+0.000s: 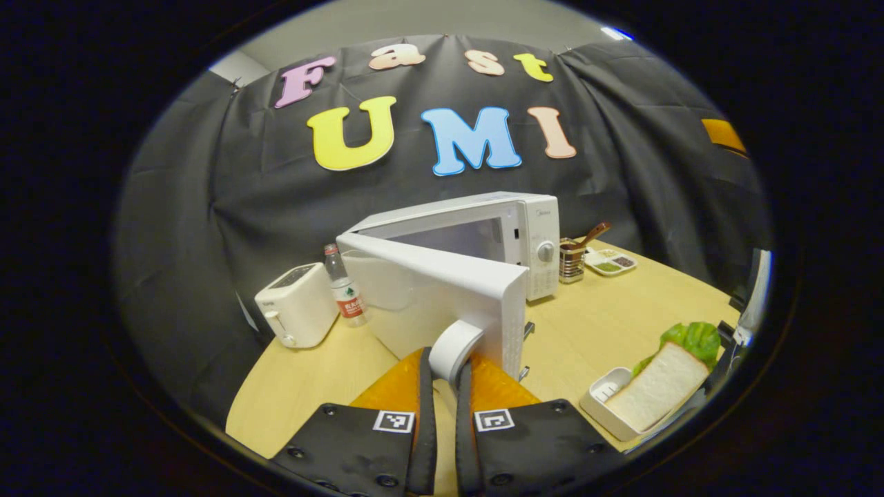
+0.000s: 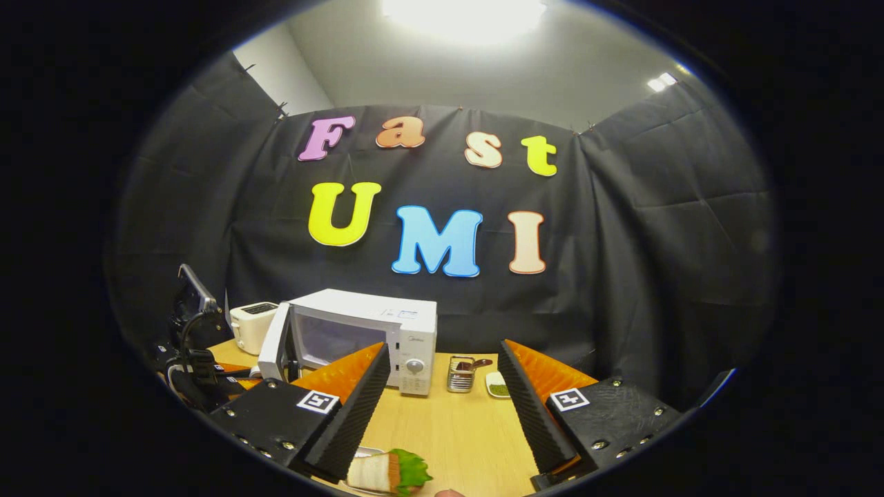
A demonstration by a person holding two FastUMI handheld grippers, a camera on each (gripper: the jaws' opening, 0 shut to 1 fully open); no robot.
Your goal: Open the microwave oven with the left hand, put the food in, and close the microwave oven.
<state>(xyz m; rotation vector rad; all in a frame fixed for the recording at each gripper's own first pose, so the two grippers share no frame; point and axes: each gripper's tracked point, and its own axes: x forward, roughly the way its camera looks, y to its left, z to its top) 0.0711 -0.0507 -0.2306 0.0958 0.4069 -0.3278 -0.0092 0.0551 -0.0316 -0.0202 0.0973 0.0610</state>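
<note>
1. Round light-wood table: carries every item below; the near half is bare, leaving room for the door to swing.

2. White box microwave oven, at about 12 o'clock on the table against the cloth wall. Its white flat door stands swung out toward the camera, cavity exposed. A small mark sits above the round dial; too small to read.

3. White two-slot toaster, at 10 o'clock, clear of the door's arc.

4. Left gripper: fingers drawn narrow, clamped on the white curved door handle, one finger either side. Judged reason: the grip pulls the door open, the task's first step.

5. Right gripper: fingers spread wide, nothing between them, hovering above the food in the right gripper view. Judged reason: waiting to take the tray once the cavity is open.

6. White shallow rectangular tray at 4 o'clock, bearing a white bread sandwich with green lettuce. This is the food, outside the oven, well apart from it.

7. Clear plastic water bottle with red label, between toaster and door; label print illegible.

8. Metal mesh utensil holder, just right of the oven, brown handle leaning out.

9. White small condiment dish, at 1 o'clock, beside the holder.
</note>
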